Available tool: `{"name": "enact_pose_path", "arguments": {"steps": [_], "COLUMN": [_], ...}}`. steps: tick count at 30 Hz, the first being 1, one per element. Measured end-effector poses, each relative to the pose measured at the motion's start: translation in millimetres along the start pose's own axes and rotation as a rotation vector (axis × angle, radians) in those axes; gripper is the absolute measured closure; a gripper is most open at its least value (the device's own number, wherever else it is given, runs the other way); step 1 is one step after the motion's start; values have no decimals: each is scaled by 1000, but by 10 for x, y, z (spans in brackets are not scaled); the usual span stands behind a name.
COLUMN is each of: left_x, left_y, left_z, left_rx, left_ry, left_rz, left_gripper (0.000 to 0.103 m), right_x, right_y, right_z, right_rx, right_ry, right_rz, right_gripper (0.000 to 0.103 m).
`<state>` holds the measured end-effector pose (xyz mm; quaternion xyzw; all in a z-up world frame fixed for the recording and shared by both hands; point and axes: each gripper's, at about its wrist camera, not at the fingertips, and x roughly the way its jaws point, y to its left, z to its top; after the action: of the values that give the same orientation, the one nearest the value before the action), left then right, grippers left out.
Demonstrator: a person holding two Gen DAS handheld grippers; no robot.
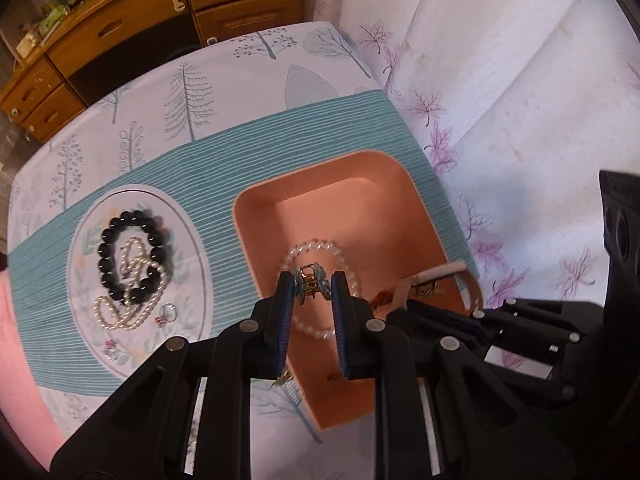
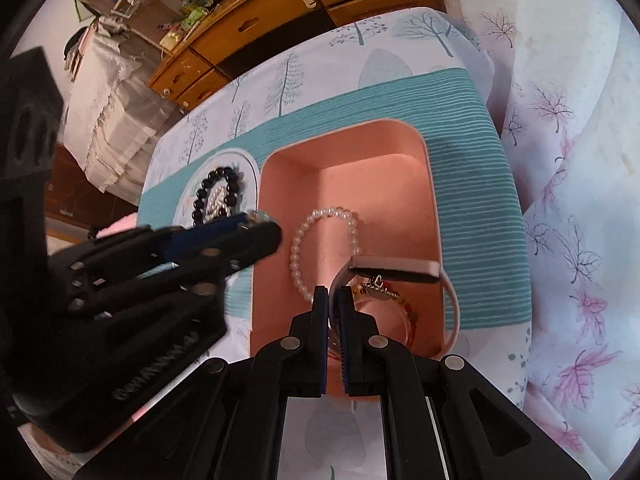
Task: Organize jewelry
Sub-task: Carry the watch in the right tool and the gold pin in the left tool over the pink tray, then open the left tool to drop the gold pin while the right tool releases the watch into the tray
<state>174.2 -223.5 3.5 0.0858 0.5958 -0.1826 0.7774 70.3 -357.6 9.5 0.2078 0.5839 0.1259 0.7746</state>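
My left gripper [image 1: 313, 286] is shut on a small blue and gold hair claw [image 1: 310, 285], held above the pink tray [image 1: 256, 248]. A clear-bead bracelet [image 1: 344, 258] lies in the tray. My right gripper [image 2: 330, 296] is shut on the band of a pink watch [image 2: 394, 268], held over the tray's [image 2: 434, 216] near right part; a colourful bracelet with a charm [image 2: 386, 294] lies beneath it. The bead bracelet [image 2: 298, 248] lies left of the watch. A white oval plate [image 1: 84, 312] holds a black bead bracelet [image 1: 108, 256], a pearl necklace [image 1: 132, 308] and a ring [image 1: 166, 314].
The table carries a white tree-print cloth [image 1: 160, 92] and a teal striped mat [image 1: 224, 160]. A wooden dresser [image 1: 100, 28] stands behind it. A white and purple leaf-print curtain [image 1: 500, 100] hangs to the right. Something pink [image 1: 24, 360] lies at the left edge.
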Motion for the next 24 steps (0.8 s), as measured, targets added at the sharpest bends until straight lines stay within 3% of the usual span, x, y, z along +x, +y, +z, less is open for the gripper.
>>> {"name": "enact_pose_path", "arguments": {"steps": [9,17,19,21,24], "left_x": [217,316,317,312,286], "left_y": [-39,-4,0,24,103], "left_z": [158,208,203,193,172], "left_rx": [-17,-36,-32,-36,-67], "left_ry": [23,60,64,66,67], "left_rz": [-54,-41,-39,-22,-34], "left_gripper": [87,86,82,69,61], "right_x": [296,453,480,482,466], "right_y": [84,37,52,54,58], "right_z": [216,312,307,291,251], "right_rx": [6,15,2,-5,-7], "right_ry": [-58,-68,-65,-64,-61], "right_rz": [45,58,48,37,27], "right_gripper": [98,97,97,97,96]}}
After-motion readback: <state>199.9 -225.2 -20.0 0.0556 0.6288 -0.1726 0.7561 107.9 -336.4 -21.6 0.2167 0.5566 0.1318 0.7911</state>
